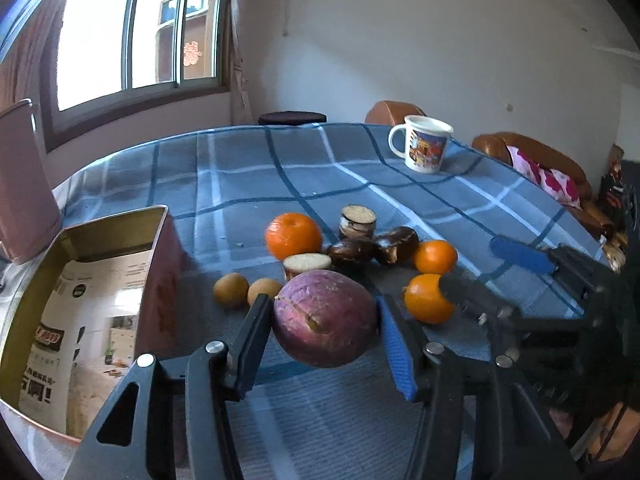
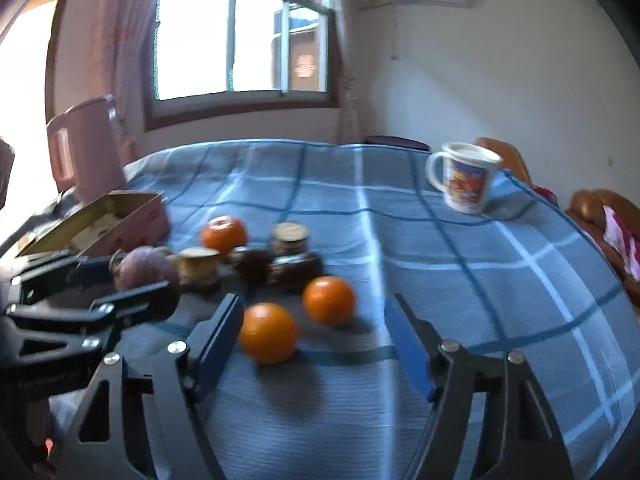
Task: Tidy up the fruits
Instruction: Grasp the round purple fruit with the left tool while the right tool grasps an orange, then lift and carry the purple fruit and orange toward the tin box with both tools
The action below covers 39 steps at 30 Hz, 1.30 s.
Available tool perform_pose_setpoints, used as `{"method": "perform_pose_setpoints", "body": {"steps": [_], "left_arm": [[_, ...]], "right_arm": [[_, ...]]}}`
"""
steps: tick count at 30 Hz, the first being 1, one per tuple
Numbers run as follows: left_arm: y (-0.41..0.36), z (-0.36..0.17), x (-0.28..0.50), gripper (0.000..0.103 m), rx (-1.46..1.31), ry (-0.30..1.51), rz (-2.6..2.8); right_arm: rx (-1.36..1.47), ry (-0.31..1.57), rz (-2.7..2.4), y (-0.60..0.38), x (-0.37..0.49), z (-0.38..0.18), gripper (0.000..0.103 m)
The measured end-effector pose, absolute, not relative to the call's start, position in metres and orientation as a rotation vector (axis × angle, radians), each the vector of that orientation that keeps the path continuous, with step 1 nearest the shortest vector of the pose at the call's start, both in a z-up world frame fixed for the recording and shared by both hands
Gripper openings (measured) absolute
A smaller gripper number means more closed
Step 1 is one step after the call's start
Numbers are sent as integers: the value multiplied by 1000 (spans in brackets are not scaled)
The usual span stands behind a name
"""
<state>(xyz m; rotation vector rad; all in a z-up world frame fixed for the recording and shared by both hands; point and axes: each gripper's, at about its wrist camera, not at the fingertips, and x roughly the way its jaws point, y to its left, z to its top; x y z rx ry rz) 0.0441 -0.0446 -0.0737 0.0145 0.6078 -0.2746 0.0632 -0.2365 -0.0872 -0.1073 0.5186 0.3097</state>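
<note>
Between your left tool's (image 1: 324, 320) pads sits the purple passion fruit (image 1: 325, 318), pinched on both sides just above the blue checked counter (image 1: 280, 176). Your right tool (image 2: 314, 320) stands spread, one orange (image 2: 267, 332) touching its left pad, a second orange (image 2: 329, 300) just beyond. Behind them: a third orange (image 1: 293, 235), two small brown fruits (image 1: 231, 289), cut dark-skinned pieces (image 1: 357, 222). Left: an open tin box (image 1: 100, 300). Far right: a printed mug (image 1: 424, 144).
</note>
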Motion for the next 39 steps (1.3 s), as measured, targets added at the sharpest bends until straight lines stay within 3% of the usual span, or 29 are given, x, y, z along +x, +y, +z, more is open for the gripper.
{"method": "perform_pose_setpoints", "body": {"steps": [3, 12, 39], "left_arm": [[-43, -75, 43, 55, 9, 599, -291], [-43, -72, 36, 55, 18, 555, -285], [-44, -66, 20, 55, 37, 461, -247]], "right_arm": [[-146, 547, 352, -223, 65, -93, 55], [-211, 663, 386, -211, 76, -108, 41], [-188, 481, 392, -217, 53, -95, 39]]}}
